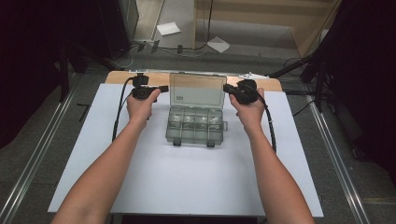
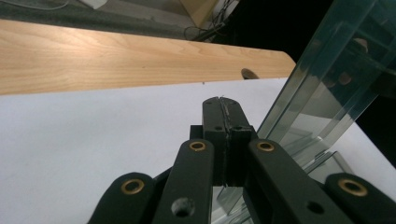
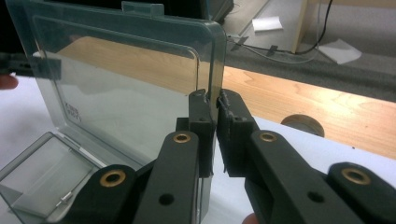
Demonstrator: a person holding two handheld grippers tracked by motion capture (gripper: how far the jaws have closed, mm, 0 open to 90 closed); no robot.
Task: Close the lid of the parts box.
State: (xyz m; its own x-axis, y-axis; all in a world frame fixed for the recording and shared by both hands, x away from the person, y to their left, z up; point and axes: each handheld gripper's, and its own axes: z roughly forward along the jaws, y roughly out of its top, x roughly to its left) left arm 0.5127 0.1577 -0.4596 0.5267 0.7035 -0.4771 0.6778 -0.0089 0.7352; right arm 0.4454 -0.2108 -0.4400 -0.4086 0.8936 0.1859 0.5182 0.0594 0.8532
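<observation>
The white surface (image 1: 187, 177) lies under everything, with bare wood along its far edge. On it, in the middle toward the far side, sits my clear plastic box (image 1: 194, 126), its compartments open to view and its lid (image 1: 196, 89) standing upright behind them. My right hand-held gripper (image 3: 215, 105) is pinched on the lid's right edge. My left hand-held gripper (image 2: 225, 109) is closed, jaws pressed together with nothing between them, just beside the lid's left edge.
</observation>
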